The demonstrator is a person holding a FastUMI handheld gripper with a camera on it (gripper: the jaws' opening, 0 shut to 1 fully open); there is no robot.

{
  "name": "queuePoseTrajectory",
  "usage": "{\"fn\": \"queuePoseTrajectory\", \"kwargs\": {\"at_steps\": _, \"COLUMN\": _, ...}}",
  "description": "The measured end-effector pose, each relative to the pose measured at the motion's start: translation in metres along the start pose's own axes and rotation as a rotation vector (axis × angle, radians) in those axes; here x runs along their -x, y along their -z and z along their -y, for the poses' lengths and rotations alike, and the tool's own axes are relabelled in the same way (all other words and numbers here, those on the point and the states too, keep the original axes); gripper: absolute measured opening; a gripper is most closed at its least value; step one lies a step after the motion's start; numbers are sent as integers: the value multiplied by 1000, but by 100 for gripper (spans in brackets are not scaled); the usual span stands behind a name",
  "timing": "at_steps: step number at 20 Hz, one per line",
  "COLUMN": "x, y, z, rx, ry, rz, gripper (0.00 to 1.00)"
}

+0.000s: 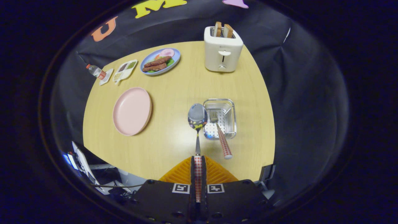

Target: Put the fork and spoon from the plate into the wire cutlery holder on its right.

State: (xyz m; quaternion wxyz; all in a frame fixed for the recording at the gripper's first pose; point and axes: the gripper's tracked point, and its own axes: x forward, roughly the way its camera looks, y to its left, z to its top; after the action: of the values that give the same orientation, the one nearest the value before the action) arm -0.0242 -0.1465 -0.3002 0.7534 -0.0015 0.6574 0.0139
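I see the spoon (197, 124) clamped by its checkered handle between both fingers of the gripper (198, 161), bowl pointing straight ahead, above the table (174, 93). Just right of the spoon bowl sits the wire cutlery holder (219, 119). The fork (220, 134) is already in it, tines inside, checkered handle leaning out over the near rim toward the gripper. The pink plate (132, 111) lies ahead-left, well apart from the holder. Beyond the fingers: white toaster (222, 51) with two bread slices, blue plate of food (160, 61), small divided tray (125, 71).
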Motion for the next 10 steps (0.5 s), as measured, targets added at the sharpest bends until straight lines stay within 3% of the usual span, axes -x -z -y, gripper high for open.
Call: {"fn": "queuePoseTrajectory", "kwargs": {"at_steps": 10, "x": -3, "y": -14, "z": 33, "rx": -95, "ry": 5, "rz": -204, "gripper": 5}}
